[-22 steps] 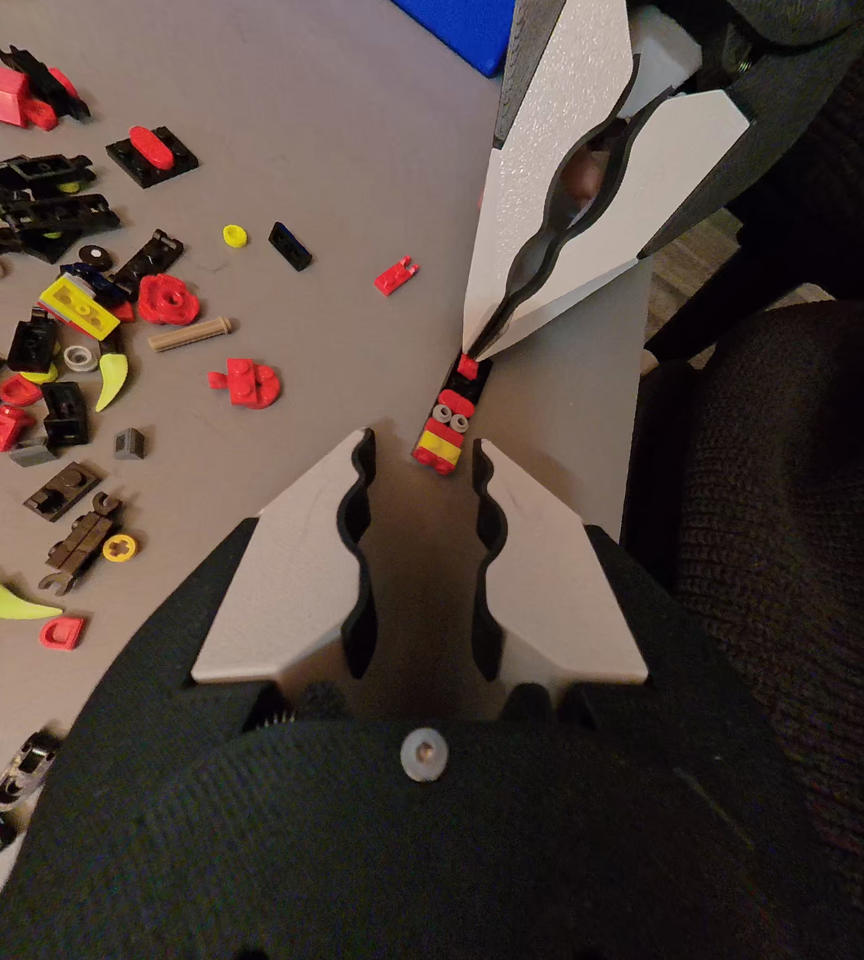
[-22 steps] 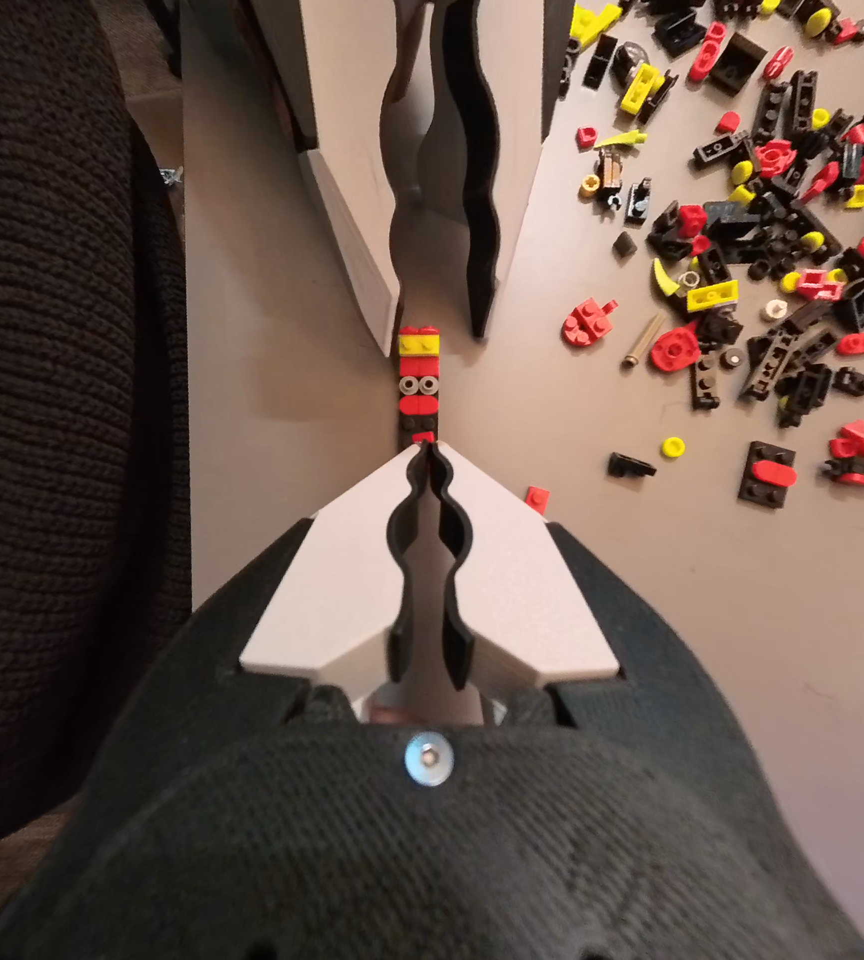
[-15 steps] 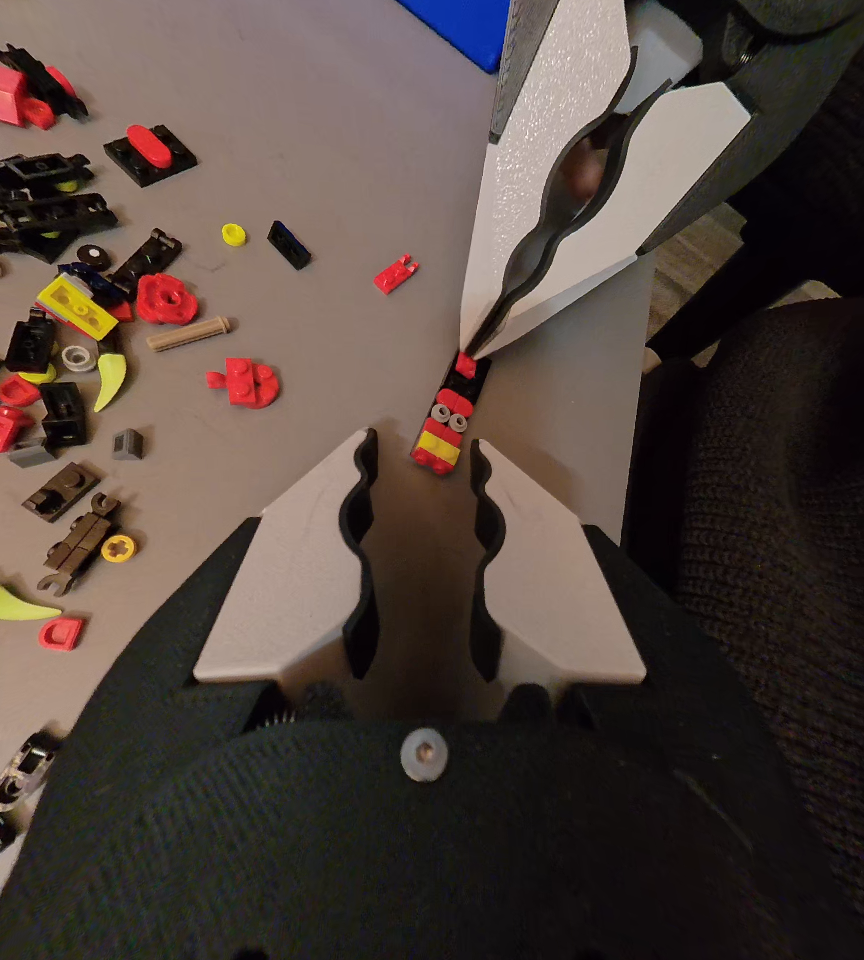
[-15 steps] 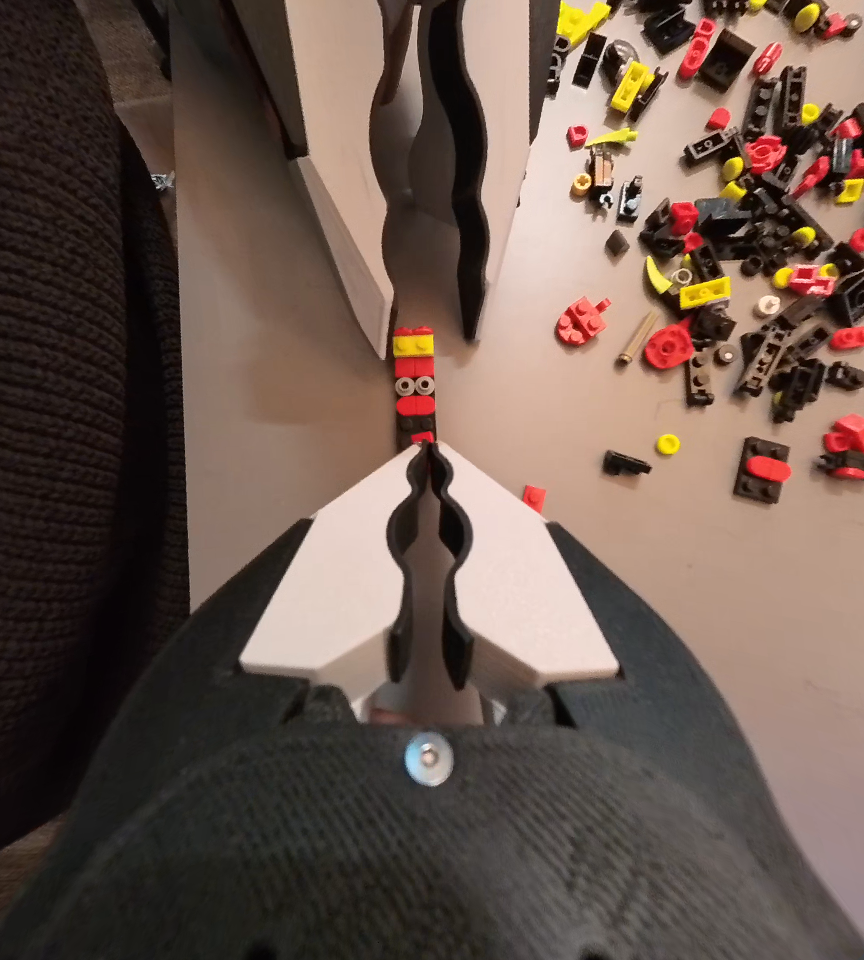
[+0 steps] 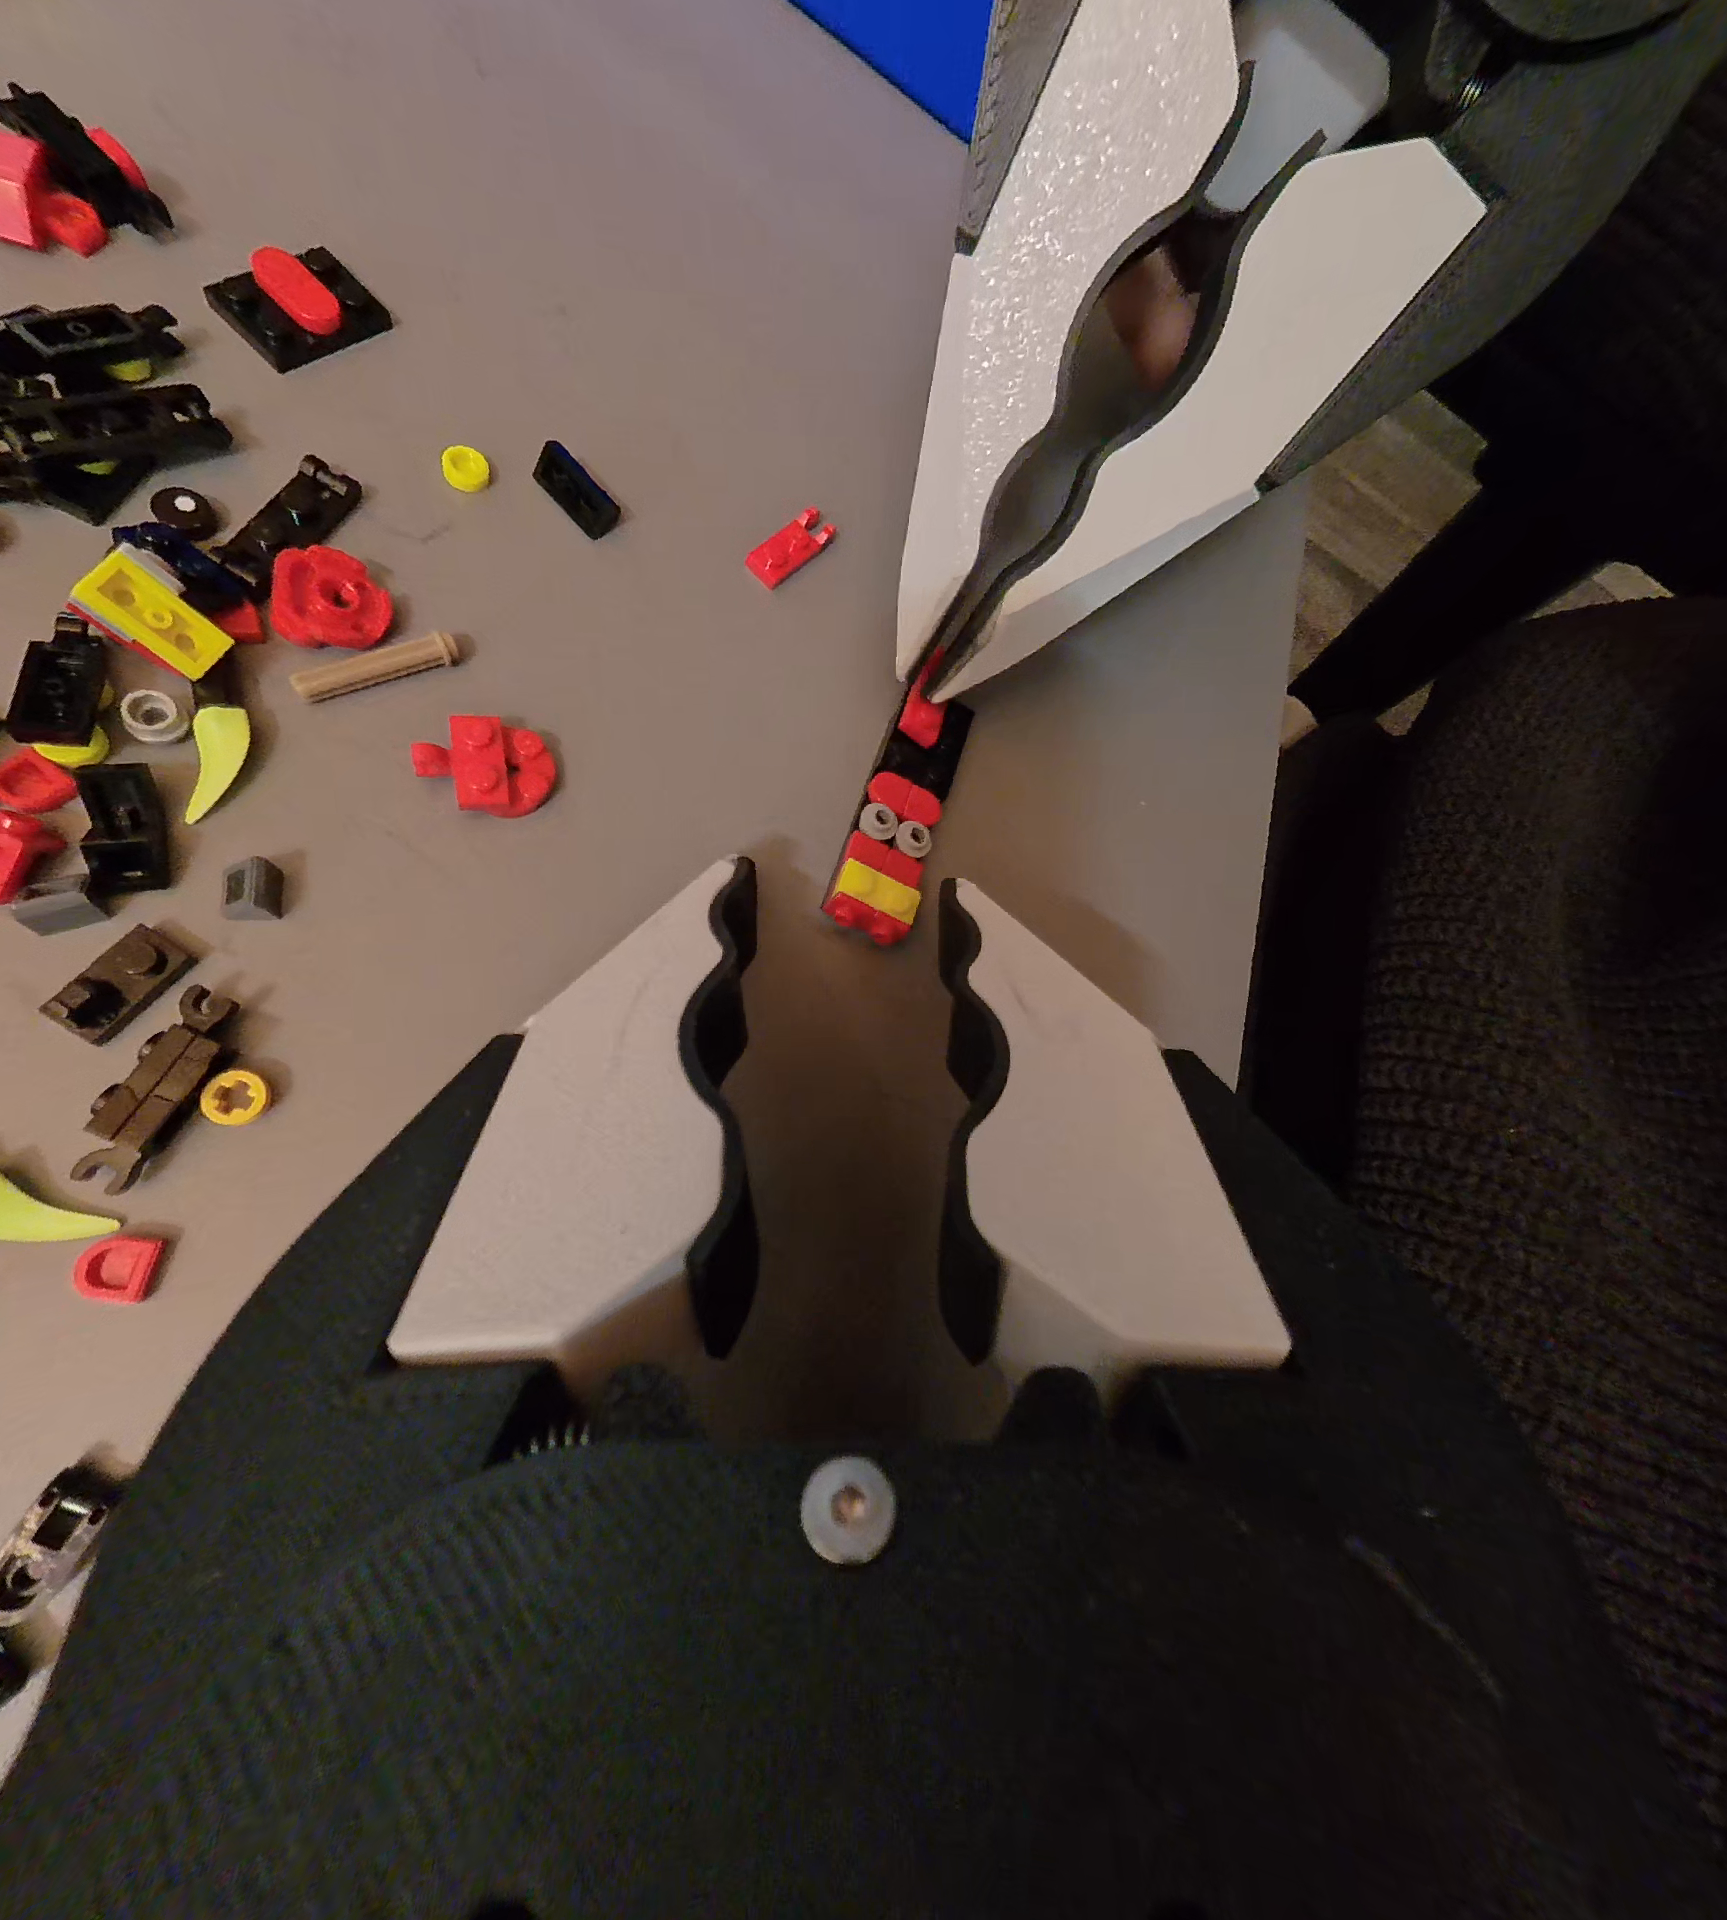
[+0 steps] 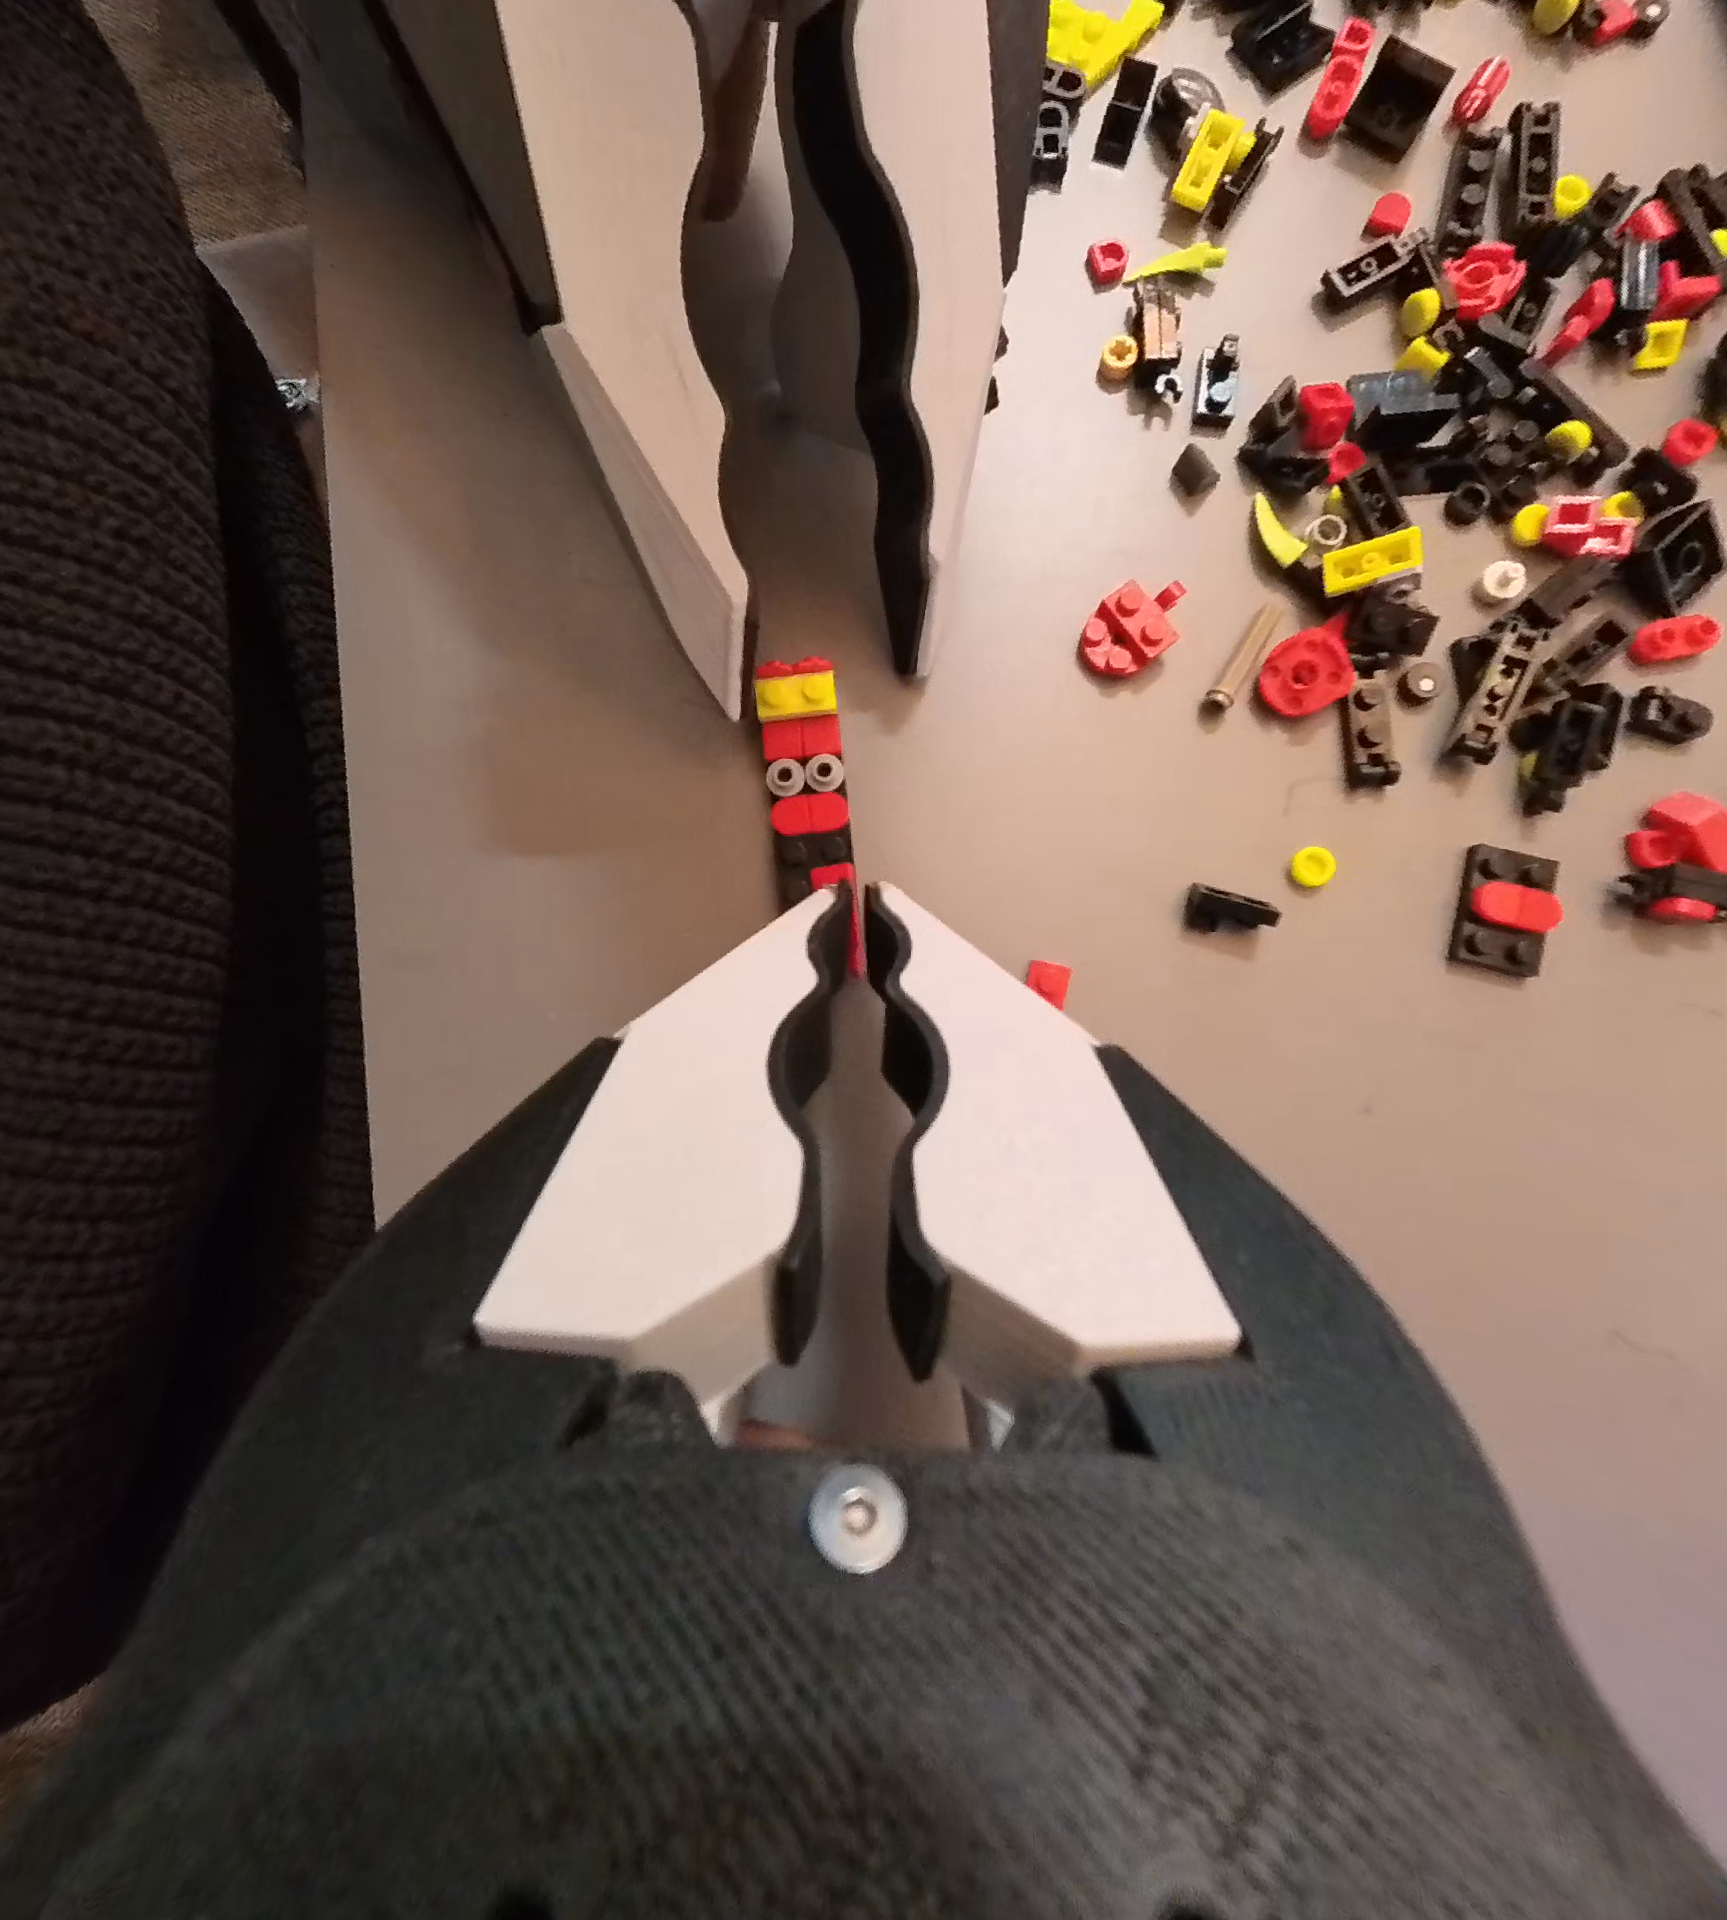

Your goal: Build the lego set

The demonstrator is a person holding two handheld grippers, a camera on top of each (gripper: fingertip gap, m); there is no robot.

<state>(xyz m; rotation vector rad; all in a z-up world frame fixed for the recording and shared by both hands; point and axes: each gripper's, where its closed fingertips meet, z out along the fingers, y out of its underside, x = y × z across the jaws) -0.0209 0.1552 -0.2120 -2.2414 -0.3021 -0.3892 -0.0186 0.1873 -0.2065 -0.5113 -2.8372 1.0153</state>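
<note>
A narrow lego assembly, a black strip carrying red, yellow and grey pieces, lies flat on the grey table near its edge. It also shows in the right wrist view. My left gripper is open and empty, and its fingertips flank the assembly's yellow end; it also shows in the right wrist view. My right gripper is shut on a small red piece at the strip's other end. It enters the left wrist view from above.
Many loose black, red and yellow pieces lie scattered to the left, and show in the right wrist view too. A red round plate and a tan pin lie nearest. The table edge runs close beside dark knitted fabric. Left tips to right tips: about 4 cm. The red round plate lies around 5 cm away from my left fingertips. It turns up in the right wrist view as well.
Almost nothing. The right wrist view has shifted very slightly. The left gripper stays open around the yellow end and the right stays shut on the red piece.
</note>
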